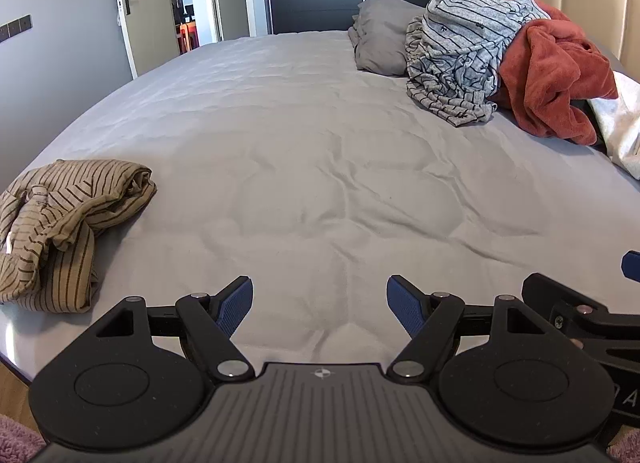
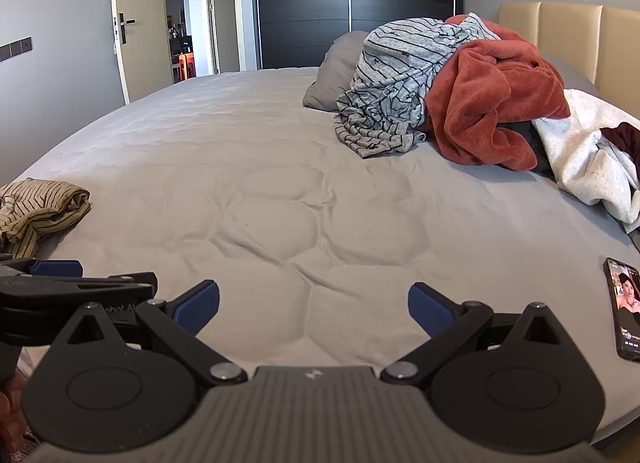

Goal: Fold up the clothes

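My left gripper (image 1: 320, 305), right gripper (image 2: 314, 309) gape empty (centre clear for folding) | rumpled tan striped shirt (image 1: 60, 223) near-left | crumpled clothes pile (image 2: 460, 95) far-right

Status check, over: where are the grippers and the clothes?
Left hand-held gripper open, empty. Right hand-held gripper open, empty. Tan striped garment crumpled at left; clothes pile far right. Phone on bed near right gripper.
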### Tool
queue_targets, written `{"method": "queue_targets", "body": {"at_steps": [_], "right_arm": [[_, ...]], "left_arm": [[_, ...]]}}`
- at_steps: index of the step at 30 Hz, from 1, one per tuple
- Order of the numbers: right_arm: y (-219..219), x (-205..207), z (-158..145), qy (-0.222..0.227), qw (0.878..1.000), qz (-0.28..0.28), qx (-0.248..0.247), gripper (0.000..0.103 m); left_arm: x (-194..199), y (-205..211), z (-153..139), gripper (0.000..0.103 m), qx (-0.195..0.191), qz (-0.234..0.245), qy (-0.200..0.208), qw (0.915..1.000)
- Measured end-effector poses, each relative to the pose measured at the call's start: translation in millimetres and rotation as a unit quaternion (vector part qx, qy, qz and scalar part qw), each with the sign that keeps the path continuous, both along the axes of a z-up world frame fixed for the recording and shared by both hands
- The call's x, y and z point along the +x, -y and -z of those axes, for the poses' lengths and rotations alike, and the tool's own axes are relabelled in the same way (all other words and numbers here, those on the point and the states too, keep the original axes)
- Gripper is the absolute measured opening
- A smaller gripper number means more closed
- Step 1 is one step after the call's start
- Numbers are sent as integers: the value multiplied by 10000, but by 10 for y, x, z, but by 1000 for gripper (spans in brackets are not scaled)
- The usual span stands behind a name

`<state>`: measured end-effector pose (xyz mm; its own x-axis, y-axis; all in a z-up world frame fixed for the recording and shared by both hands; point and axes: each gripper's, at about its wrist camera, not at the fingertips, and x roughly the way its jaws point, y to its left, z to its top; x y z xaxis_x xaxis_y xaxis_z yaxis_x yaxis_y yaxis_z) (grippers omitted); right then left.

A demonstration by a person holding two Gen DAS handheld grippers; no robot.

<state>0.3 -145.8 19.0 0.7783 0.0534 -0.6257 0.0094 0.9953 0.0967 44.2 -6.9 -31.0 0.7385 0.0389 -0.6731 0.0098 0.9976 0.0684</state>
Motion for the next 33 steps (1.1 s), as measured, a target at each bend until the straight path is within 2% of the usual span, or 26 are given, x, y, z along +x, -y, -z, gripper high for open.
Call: {"method": "queue_targets", "body": {"at_steps": [9,14,33], "right_arm": [[10,-49,-71,122,9999,7,39,102],[-9,-70,-102,177,9998,-12,13,102],[-32,-116,-137,226,9997,42,-90,102]], "left_arm": [[-85,-49,-138,73,-53,68,193,9998],[-129,-38,-184,73,76,47,300,9995],[-175,-33,-185,73,158,87,291,9994]]}}
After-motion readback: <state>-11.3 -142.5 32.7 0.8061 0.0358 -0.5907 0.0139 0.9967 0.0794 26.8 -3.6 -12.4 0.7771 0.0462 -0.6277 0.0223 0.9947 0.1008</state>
